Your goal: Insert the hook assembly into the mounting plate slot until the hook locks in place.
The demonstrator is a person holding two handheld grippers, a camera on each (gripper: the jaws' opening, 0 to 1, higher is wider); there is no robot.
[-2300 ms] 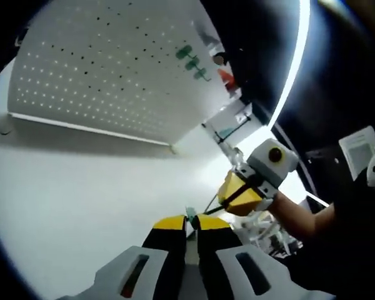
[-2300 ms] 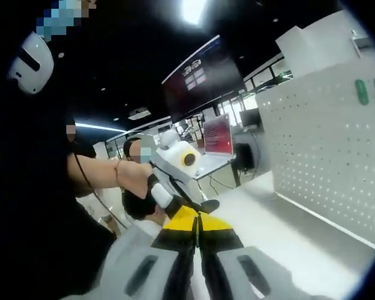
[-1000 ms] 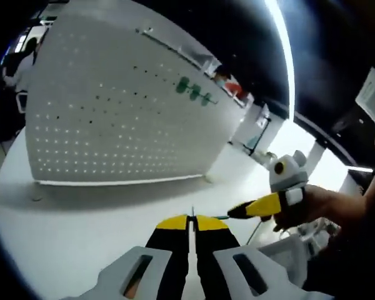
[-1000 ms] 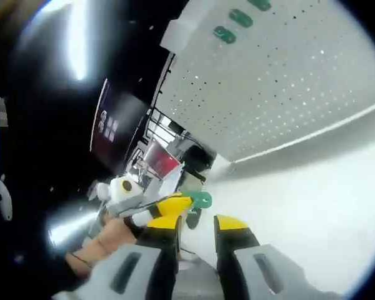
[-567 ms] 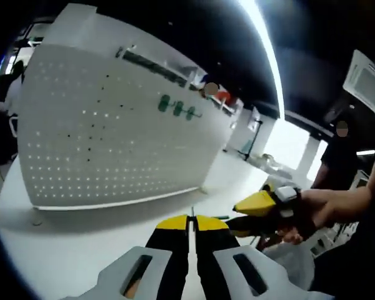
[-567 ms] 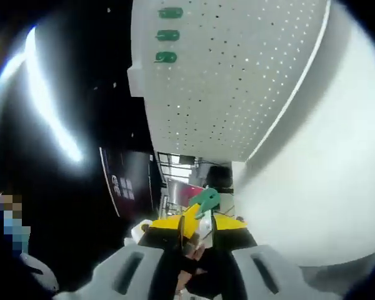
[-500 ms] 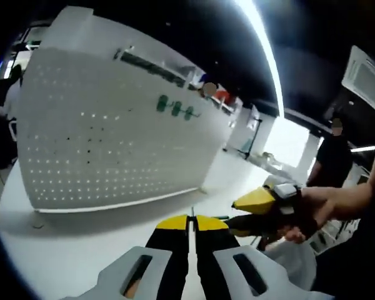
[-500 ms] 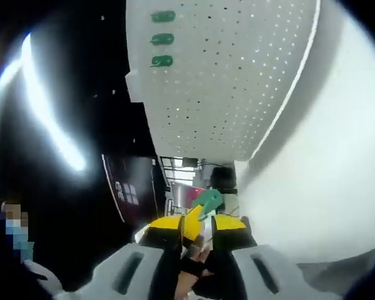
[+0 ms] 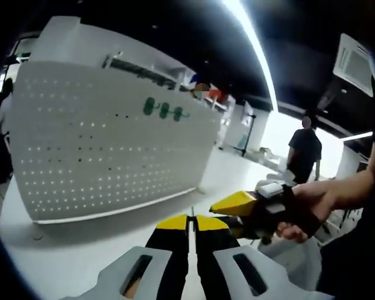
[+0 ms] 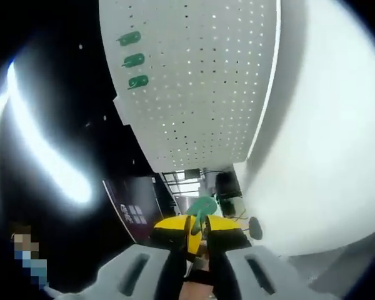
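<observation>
Both views face the pegboard, right rolled sideways.

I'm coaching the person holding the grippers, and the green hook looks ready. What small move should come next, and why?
Probably carry the right gripper toward the pegboard. It is shut on the green hook, which is still clear of the board, and three green hooks already sit near one edge. The left gripper is shut on a thin pin and can hold back.

Open-plan lab or office, white pegboard on worktable (wall screen behind)
</observation>
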